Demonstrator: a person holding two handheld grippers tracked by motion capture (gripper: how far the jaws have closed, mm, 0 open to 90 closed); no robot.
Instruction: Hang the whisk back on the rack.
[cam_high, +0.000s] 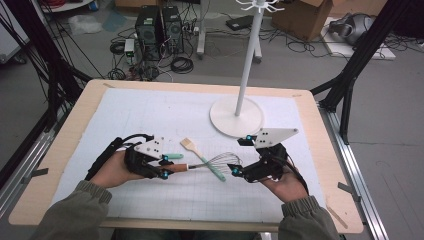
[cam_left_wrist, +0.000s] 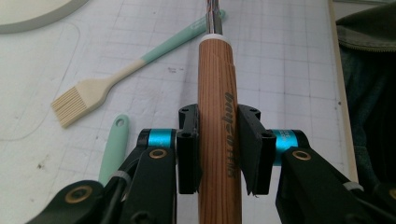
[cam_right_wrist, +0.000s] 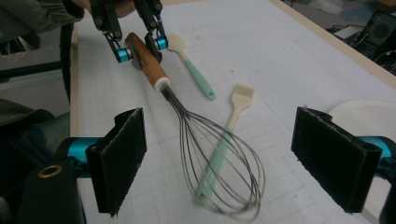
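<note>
My left gripper (cam_high: 162, 167) is shut on the wooden handle of a wire whisk (cam_high: 222, 161), left of the table's middle. In the left gripper view both pads press the sides of the whisk handle (cam_left_wrist: 219, 116). The wire head points right, over the mint handle of a pastry brush (cam_high: 200, 155). My right gripper (cam_high: 241, 155) stands open just right of the wire head. In the right gripper view its wide-apart pads (cam_right_wrist: 119, 158) flank the whisk's wires (cam_right_wrist: 219, 158), without touching them. A mint-handled spatula (cam_right_wrist: 189, 63) lies beside the left gripper (cam_right_wrist: 138, 46).
A white stand with a round base (cam_high: 236, 117) rises at the back right of the white mat (cam_high: 150, 115). The table's wooden edge (cam_high: 75, 125) frames the mat. Cables, computer cases and boxes sit on the floor beyond.
</note>
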